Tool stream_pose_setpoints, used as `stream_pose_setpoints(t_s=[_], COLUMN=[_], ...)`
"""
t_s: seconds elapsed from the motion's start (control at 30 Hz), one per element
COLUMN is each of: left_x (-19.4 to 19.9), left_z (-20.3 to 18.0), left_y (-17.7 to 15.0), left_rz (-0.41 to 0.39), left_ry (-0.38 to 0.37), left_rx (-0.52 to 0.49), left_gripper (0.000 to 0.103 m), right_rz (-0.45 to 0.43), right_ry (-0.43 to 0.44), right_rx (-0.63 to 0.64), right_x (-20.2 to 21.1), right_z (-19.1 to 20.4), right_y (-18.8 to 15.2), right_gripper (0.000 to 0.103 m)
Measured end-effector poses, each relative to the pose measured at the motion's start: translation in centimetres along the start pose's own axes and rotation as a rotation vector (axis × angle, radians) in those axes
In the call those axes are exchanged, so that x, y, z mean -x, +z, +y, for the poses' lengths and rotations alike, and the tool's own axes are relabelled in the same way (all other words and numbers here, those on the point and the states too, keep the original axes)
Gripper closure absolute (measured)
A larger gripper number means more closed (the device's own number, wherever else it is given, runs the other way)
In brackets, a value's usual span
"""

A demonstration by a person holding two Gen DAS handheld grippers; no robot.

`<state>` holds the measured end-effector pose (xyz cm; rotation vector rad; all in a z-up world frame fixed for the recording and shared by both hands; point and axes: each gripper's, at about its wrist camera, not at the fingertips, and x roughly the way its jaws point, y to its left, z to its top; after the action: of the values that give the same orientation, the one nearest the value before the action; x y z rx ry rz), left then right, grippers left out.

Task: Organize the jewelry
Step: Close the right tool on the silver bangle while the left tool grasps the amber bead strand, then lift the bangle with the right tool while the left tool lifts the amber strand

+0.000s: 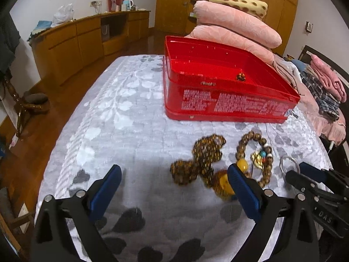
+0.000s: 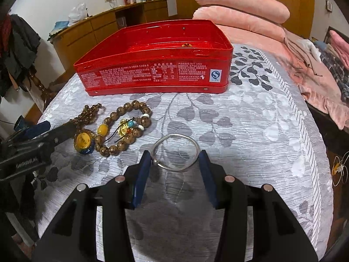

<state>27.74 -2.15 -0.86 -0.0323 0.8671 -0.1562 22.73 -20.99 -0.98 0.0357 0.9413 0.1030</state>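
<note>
Blue-padded right tongs (image 2: 174,163) clench the thin silver wire bangle (image 2: 175,152) across its width near the bed's front edge, ready for lifting into the open red rectangular tin (image 2: 152,74) behind. Left tongs (image 1: 174,187) stand released beside the brown bead necklace (image 1: 202,159).

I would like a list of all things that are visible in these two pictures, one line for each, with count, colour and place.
tin box: one, red, open, far side of the bed cover; a small bead item lies inside
bed cover: one, grey-white with leaf print, under everything
silver bangle: one, silver, between the right jaws
wooden bead bracelet: one, brown with yellow bead and gold charm, left of the bangle
small-bead necklace: one, brown with yellow pendant, beside the bracelet
folded quilts: a stack, pink, behind the box
wooden cabinet: one, brown, along the wall
left gripper: one, black with blue pads, jaws wide, empty
right gripper: one, black with blue pads, jaws pressing the bangle
</note>
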Motion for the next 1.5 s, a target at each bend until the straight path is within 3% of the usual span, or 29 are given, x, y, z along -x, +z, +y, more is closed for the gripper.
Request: stream_pose_setpoints(t_s=[0.33, 0.5, 0.57, 0.67, 1.03, 1.17, 1.37, 1.5], left_x=[-2.3, -2.0, -1.6, -1.2, 0.5, 0.0, -0.6, -0.8], left_z=[-1.1, -1.4, -1.5, -1.3, 0.8, 0.6, -0.2, -1.2], left_y=[0.9, 0.7, 0.6, 0.3, -1.0, -0.6, -0.5, -0.7], left_rz=[0.061, 0.048, 0.038, 0.028, 0.037, 0.037, 0.045, 0.048], left_ry=[-0.025, 0.005, 0.004, -0.025, -0.051, -0.037, -0.027, 0.01], left_rx=[-0.051, -0.072, -0.081, -0.077, -0.008, -0.006, -0.029, -0.078], left_gripper=[0.015, 0.045, 0.064, 0.076, 0.076, 0.059, 0.045, 0.044], right_rz=[0.003, 0.003, 0.004, 0.006, 0.007, 0.01, 0.012, 0.013], right_ry=[0.008, 0.009, 0.009, 0.007, -0.004, -0.005, -0.009, -0.017], right_rx=[-0.001, -0.002, -0.002, -0.002, 0.002, 0.009, 0.027, 0.044], right_x=[-0.3, -0.3, -0.3, -0.4, -0.5, -0.5, -0.9, -1.0], right_z=[0.0, 0.0, 0.0, 0.1, 0.3, 0.5, 0.9, 1.1], right_y=[0.0, 0.0, 0.0, -0.1, -0.1, -0.1, 0.0, 0.0], right_gripper=[0.059, 0.059, 0.059, 0.059, 0.057, 0.054, 0.048, 0.049])
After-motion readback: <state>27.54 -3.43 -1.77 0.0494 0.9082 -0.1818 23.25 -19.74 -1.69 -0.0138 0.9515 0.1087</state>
